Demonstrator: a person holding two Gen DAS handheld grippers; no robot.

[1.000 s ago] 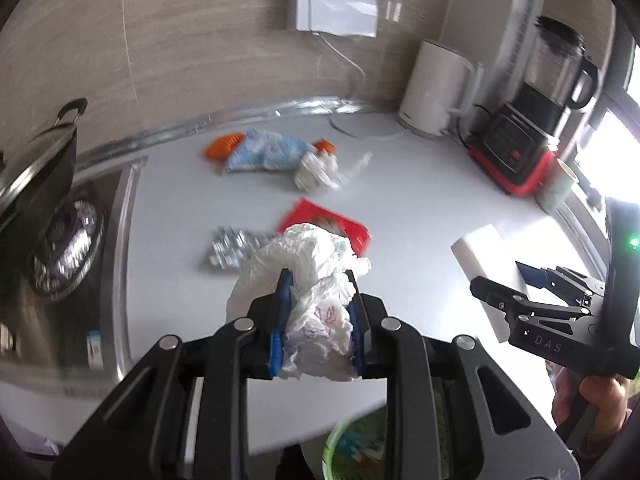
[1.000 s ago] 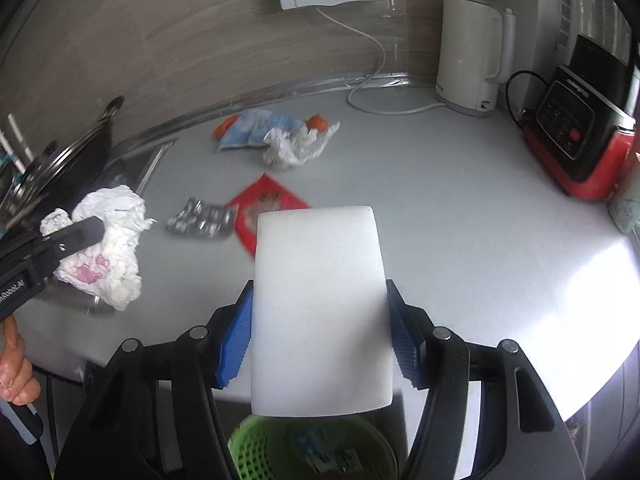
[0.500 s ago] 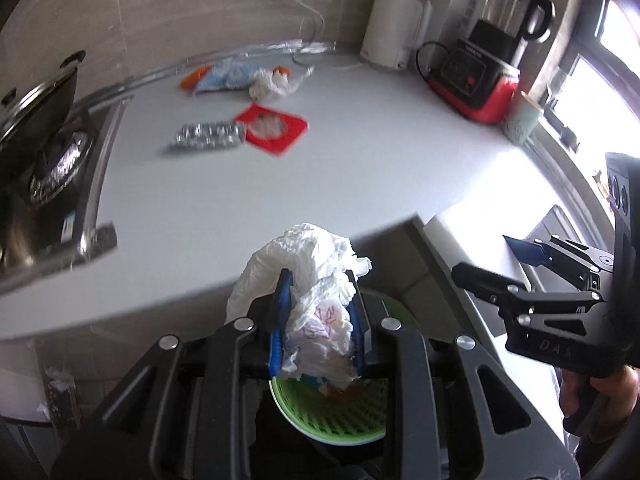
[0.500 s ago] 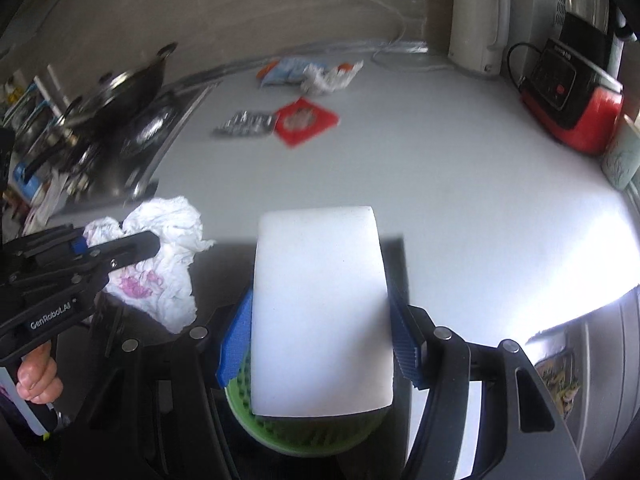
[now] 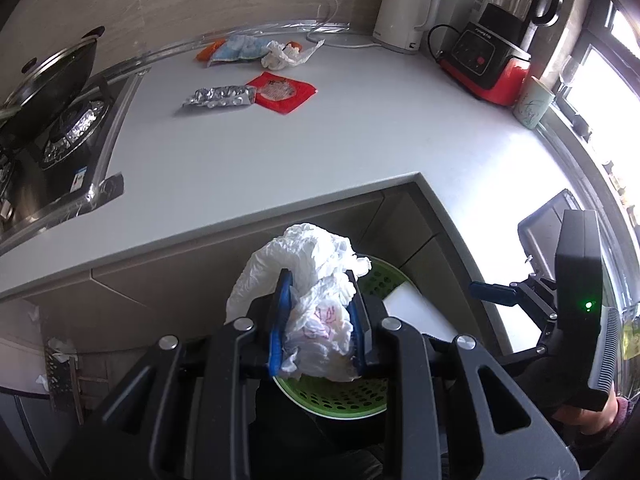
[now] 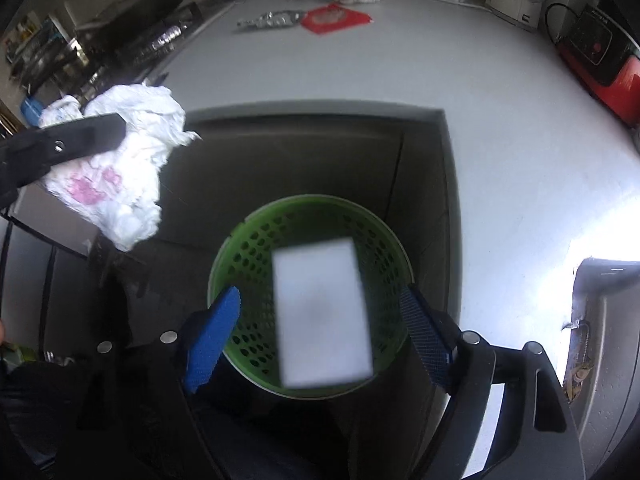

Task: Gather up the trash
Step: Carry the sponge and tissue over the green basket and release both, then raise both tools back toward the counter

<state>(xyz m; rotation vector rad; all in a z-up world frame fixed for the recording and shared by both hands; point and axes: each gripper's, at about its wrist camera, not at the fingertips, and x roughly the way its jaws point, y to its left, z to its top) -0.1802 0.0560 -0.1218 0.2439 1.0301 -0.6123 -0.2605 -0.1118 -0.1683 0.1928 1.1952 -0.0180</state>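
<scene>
While the wide white counter (image 5: 320, 144) still carries most of the rubbish, the collecting is, I judge, only partly done. Below the counter's inner corner stands the green basket (image 6: 248, 240), and a white block (image 6: 322, 312) is inside its rim, blurred and touching neither pad, so it seems to be falling in. The right gripper (image 6: 320, 328) is over the basket, and its jaws are opening, spread well clear of the block. The left gripper (image 5: 318, 324) pinches a crumpled white tissue (image 5: 304, 256) with pink marks, just above the basket; this piece is not yet dropped. Far back on the counter lie a blue packet (image 5: 240, 46) with another crumpled tissue (image 5: 280, 54) beside it, a red wrapper (image 5: 282, 90) and, touching it, a silver blister pack (image 5: 220, 97); these four remain to be collected.

Half a second earlier the right pads were pressed on the block's two sides. One second earlier both grippers were above the counter, with the basket only at the bottom edge of the view.
</scene>
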